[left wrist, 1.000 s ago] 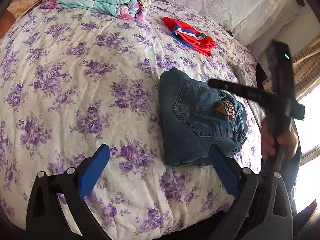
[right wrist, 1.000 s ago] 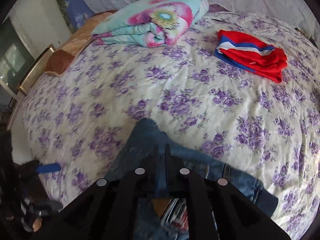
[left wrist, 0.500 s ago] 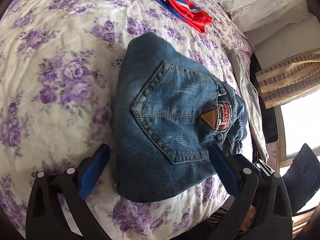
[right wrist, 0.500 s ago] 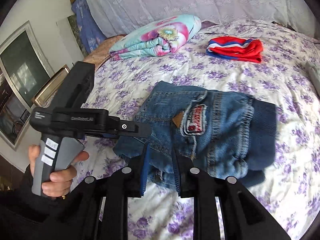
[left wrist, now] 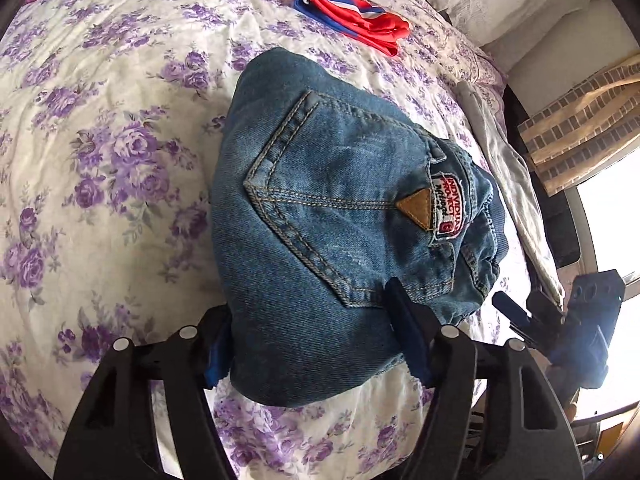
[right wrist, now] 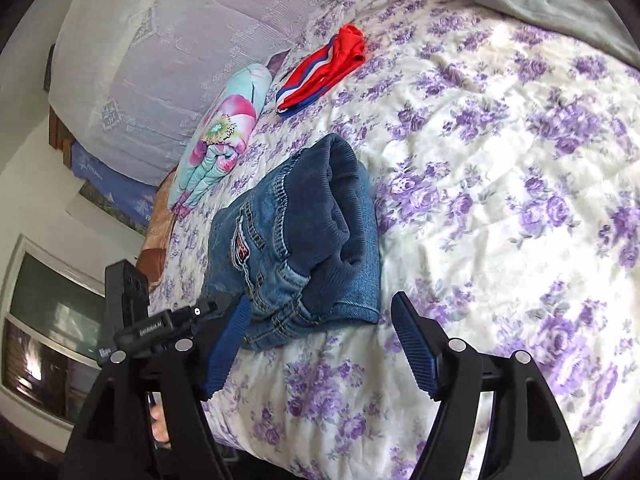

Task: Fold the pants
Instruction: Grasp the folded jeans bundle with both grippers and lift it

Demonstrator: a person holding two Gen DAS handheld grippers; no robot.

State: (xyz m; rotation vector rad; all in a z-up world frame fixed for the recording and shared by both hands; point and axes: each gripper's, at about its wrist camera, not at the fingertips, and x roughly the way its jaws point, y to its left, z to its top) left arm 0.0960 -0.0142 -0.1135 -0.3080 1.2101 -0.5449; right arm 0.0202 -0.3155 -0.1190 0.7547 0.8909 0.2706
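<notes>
The blue denim pants [left wrist: 340, 216] lie folded into a compact bundle on the flowered bedspread [left wrist: 104, 168], back pocket and logo patch up. My left gripper [left wrist: 316, 340] has closed in around the near edge of the bundle; one blue pad [left wrist: 408, 332] presses on top and the other pad [left wrist: 218, 354] sits at its left side. In the right wrist view the pants [right wrist: 304, 240] lie ahead. My right gripper [right wrist: 320, 336] is open and empty, its pads either side of the waistband end, apart from the fabric. The left gripper's body shows at lower left of the right wrist view [right wrist: 136, 312].
A folded red, white and blue garment [left wrist: 352, 12] lies farther back on the bed. A rolled floral quilt [right wrist: 224, 136] sits near the headboard. A grey cloth [left wrist: 508, 184] drapes along the bed's right edge, beside a window and curtain [left wrist: 580, 124].
My left gripper moved in onto the pants and narrowed around the near edge. My right gripper opened from shut and swung round to the waistband end.
</notes>
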